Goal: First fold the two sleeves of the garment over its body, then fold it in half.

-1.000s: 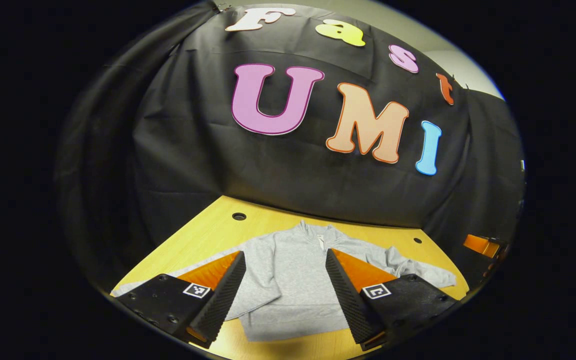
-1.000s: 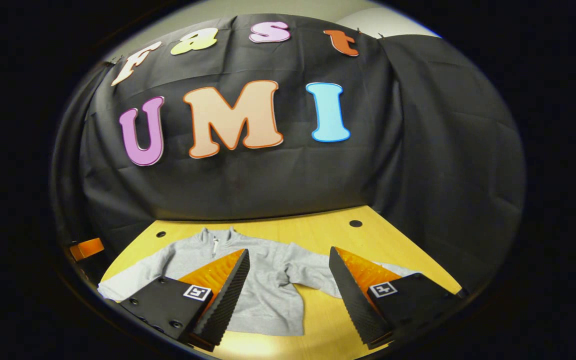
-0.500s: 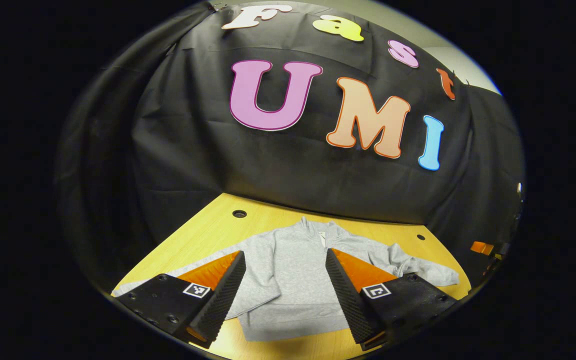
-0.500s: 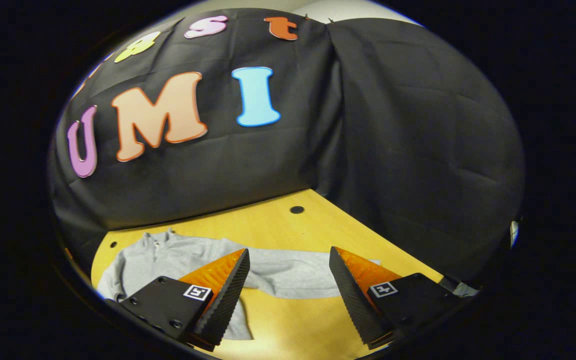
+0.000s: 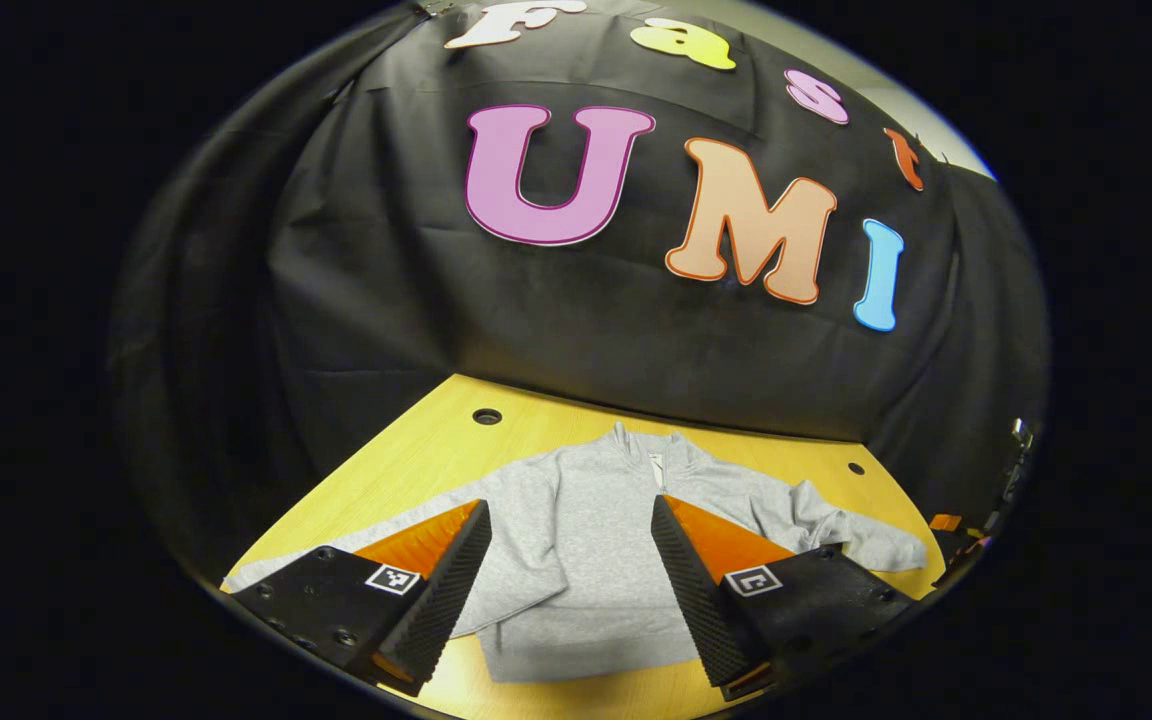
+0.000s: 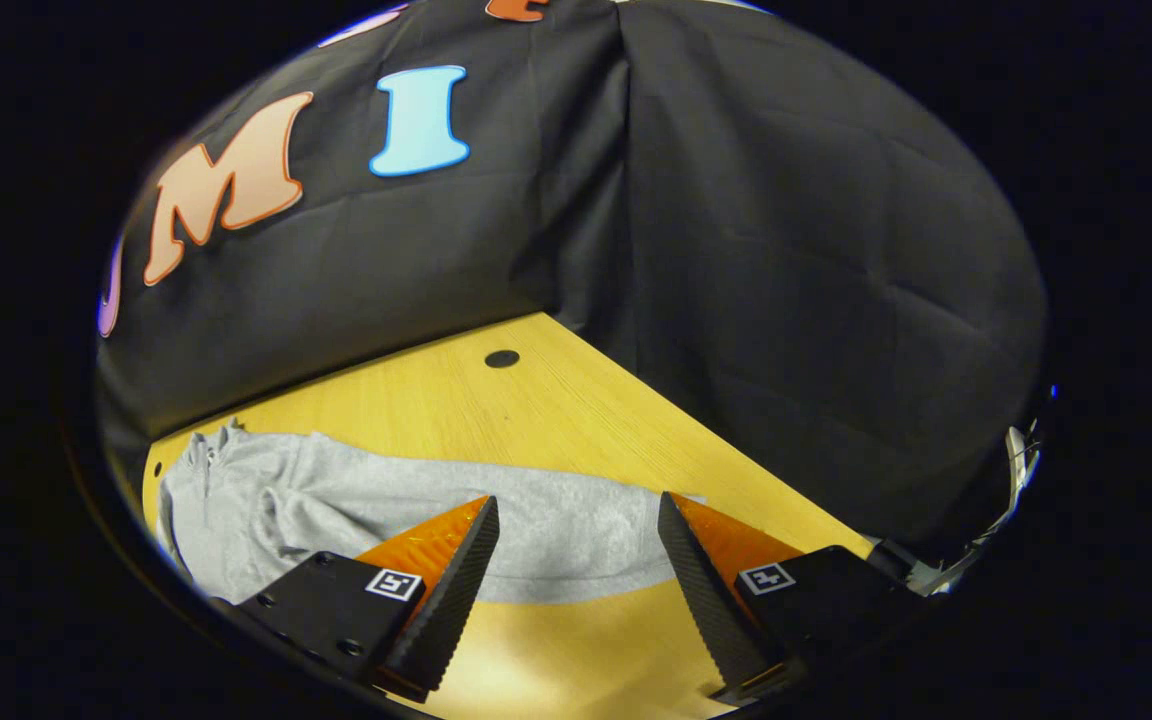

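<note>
Grey fleece fills the middle of my left gripper view: the light grey zip-collar sweatshirt [image 5: 591, 560] lies flat on the yellow wooden tabletop [image 5: 416, 465], both sleeves spread outward. My left gripper [image 5: 570, 580] hovers over its body, jaws released and parted wide, gripping nothing. In the right gripper view I see the sweatshirt's long grey right sleeve [image 6: 556, 535] stretched across the tabletop. My right gripper [image 6: 576, 590] hangs above that sleeve, jaws likewise spread apart and empty.
</note>
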`<state>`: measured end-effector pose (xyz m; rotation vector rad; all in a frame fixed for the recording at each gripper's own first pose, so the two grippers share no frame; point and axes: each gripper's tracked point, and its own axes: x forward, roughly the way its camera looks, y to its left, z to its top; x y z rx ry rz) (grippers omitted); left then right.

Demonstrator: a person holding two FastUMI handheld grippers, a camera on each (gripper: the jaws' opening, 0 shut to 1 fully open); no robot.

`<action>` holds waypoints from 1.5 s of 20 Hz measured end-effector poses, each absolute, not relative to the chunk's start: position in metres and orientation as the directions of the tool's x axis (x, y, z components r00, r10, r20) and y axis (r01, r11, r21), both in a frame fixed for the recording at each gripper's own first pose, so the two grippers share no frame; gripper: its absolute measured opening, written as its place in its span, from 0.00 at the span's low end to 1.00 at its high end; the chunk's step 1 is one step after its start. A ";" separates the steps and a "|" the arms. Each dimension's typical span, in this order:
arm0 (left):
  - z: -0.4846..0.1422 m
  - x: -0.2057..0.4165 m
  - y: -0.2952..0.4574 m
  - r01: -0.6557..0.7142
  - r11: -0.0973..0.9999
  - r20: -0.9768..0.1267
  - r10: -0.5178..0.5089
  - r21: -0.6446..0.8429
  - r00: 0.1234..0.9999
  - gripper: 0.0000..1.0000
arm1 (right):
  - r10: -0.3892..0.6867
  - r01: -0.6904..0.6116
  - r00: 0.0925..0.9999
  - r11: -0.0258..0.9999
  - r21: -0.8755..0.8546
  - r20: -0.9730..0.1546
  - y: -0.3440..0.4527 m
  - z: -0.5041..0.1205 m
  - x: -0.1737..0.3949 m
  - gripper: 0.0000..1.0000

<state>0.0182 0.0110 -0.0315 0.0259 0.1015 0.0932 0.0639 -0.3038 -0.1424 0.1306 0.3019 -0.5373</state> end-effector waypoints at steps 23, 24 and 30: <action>-0.046 0.028 0.003 -0.091 0.995 -0.149 0.096 0.041 0.984 0.94 | -0.483 0.581 0.707 0.813 0.036 -0.517 -0.358 -0.230 0.077 0.81; -0.046 0.029 0.003 -0.093 0.995 -0.148 0.097 0.037 0.984 0.94 | -0.490 0.588 0.701 0.808 0.031 -0.519 -0.357 -0.229 0.078 0.69; -0.048 0.027 0.005 -0.097 0.995 -0.156 0.099 0.019 0.983 0.94 | -0.494 0.575 0.690 0.818 -0.014 -0.528 -0.344 -0.231 0.081 0.18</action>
